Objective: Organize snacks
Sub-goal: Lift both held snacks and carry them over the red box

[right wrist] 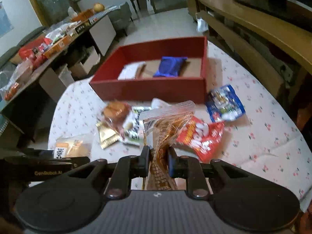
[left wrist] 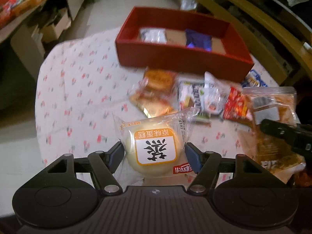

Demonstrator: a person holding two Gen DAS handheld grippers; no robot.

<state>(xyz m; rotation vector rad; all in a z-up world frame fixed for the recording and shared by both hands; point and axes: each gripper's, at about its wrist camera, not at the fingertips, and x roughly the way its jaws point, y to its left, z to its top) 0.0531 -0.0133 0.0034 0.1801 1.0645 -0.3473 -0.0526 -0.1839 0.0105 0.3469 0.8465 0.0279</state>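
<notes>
My left gripper (left wrist: 155,153) is shut on a round cake (left wrist: 156,136) in a clear wrapper with a white and orange label, held above the floral tablecloth (left wrist: 78,81). My right gripper (right wrist: 158,153) is shut on a crinkled orange-brown clear snack packet (right wrist: 165,120), also lifted off the table. Behind the snack pile stands a red box (left wrist: 175,58) (right wrist: 156,89) holding a white packet (right wrist: 129,71) and a blue packet (right wrist: 169,66). The right gripper's packet (left wrist: 273,105) shows at the right of the left wrist view. The cake (right wrist: 74,148) appears at lower left in the right wrist view.
Loose snacks lie in front of the box: an orange pastry packet (right wrist: 115,111), a gold sachet (right wrist: 107,134), a red bag (right wrist: 200,136), a blue bag (right wrist: 224,103). A cluttered side table (right wrist: 48,44) stands left, a wooden bench (right wrist: 253,29) right.
</notes>
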